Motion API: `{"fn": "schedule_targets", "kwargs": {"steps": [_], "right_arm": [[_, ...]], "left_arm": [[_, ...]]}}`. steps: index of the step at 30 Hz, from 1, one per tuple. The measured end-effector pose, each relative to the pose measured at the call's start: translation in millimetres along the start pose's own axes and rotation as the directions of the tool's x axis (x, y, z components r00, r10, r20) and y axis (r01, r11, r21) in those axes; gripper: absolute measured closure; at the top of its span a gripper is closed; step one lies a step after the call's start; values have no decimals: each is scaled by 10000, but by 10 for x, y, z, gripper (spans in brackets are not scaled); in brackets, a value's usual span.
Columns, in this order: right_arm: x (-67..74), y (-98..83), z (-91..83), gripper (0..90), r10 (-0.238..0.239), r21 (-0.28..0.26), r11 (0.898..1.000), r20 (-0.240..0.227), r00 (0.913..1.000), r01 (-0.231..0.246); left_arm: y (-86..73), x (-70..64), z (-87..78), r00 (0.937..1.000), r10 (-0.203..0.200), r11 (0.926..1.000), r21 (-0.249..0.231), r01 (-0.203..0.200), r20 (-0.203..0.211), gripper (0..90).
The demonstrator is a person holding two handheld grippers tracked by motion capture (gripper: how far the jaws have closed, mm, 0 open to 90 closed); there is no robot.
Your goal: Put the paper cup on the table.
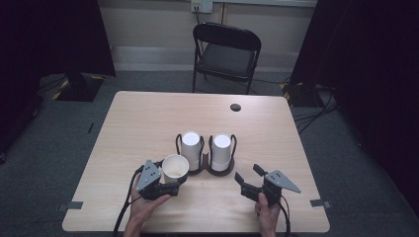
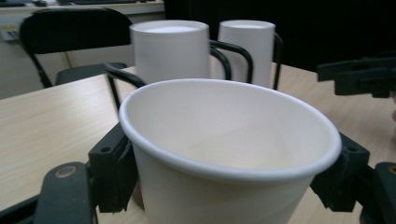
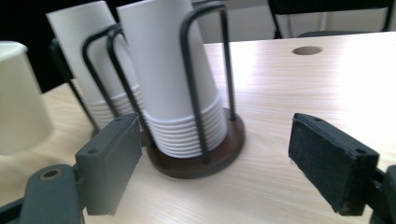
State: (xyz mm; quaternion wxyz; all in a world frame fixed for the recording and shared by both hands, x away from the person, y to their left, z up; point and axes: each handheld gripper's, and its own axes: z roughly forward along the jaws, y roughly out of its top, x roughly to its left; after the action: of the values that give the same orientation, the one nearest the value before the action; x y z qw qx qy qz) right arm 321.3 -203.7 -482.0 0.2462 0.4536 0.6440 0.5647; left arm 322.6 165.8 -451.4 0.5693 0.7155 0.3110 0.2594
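Clearly upright and mouth-up, the single paper cup (image 1: 175, 168) sits between the jaws of the left tool (image 1: 170, 178), which is clenched on its wall just under the rolled rim. In the left gripper view the cup (image 2: 224, 154) is empty and pale inside, with a black pad pressed against each side. Whether its base touches the desk (image 1: 148, 118) or hangs just above cannot be told. It lies at the near left of the desk, just beside the left end of the cup holder.

That holder is a dark round-based double rack (image 1: 220, 170) with black wire loops, near the middle of the desk. It carries two stacks of white paper cups set upside down: the left stack (image 1: 190, 146) and the right stack (image 1: 221, 150), side by side and close together. In the right gripper view the nearer stack (image 3: 175, 88) shows many nested rims at its foot, inside the wire loops.

The right tool (image 1: 248, 178) is released, its jaws spread wide with nothing between them; it is near the right end of the rack but apart from it. A person's hand holds each tool from the near edge.

Farther off, a round cable hole (image 1: 235, 107) marks the desk's far side, and a black folding chair (image 1: 225, 54) stands beyond it.
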Motion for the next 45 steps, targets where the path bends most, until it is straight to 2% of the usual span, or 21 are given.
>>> {"fn": "schedule_targets", "kwargs": {"steps": [3,6,9,12,14,18,19,21,24,27,28,29,30,31,32,39,45], "right_arm": [[6,-19,-14,152,-299,-113,9995,349,9989,304],[0,-44,-20,152,-531,-197,9983,677,9963,545],[-22,-68,-31,151,-626,-363,9972,654,9959,650],[-28,-85,-22,151,-710,-416,9964,795,9943,745],[-27,-96,-10,152,-742,-468,9958,848,9936,784],[-1,-125,18,152,-866,-533,9944,913,9920,917],[4,-127,24,151,-951,-526,9936,938,9910,1003],[8,-126,27,151,-1002,-571,9928,913,9908,1057],[17,-134,32,150,-1009,-500,9931,1005,9898,1063],[23,-136,33,146,-1076,-524,9922,924,9899,1128],[29,-137,33,145,-1069,-522,9923,916,9900,1120],[36,-139,33,144,-1084,-519,9922,947,9896,1136],[42,-141,35,142,-1136,-540,9914,1006,9884,1194],[48,-142,34,142,-1142,-554,9911,1095,9874,1208],[50,-143,33,142,-1125,-560,9912,1155,9869,1195],[50,-144,31,142,-1084,-590,9915,1230,9865,1163],[49,-144,31,143,-1073,-597,9915,1244,9864,1153]], "left_arm": [[10,94,-61,9993,-324,9992,-237,320,-204,222],[31,209,-87,9970,-452,9985,-337,432,-630,222],[60,312,-76,9911,-533,9976,-510,473,-1219,223],[88,379,-62,9879,-575,9975,-496,509,-1438,223],[114,416,-46,9841,-437,9984,-418,370,-1721,224],[139,484,11,9776,-656,9969,-561,554,-2000,225],[145,510,32,9747,-811,9956,-638,692,-2084,224],[155,558,68,9729,-1045,9932,-725,913,-2063,224],[185,625,135,9675,-1117,9929,-646,995,-2271,224],[228,644,189,9669,-858,9962,-375,790,-2404,220],[241,639,206,9708,-692,9976,-242,654,-2299,219],[251,633,226,9713,-504,9987,-95,496,-2326,219],[260,634,249,9681,-321,9995,-14,327,-2485,219],[271,642,269,9659,-303,9994,67,331,-2570,219],[278,656,288,9677,-306,9995,19,320,-2503,219],[228,841,482,9578,-715,9974,-162,698,-2782,219],[117,981,582,9567,-878,9958,2,914,-2776,216]]}}
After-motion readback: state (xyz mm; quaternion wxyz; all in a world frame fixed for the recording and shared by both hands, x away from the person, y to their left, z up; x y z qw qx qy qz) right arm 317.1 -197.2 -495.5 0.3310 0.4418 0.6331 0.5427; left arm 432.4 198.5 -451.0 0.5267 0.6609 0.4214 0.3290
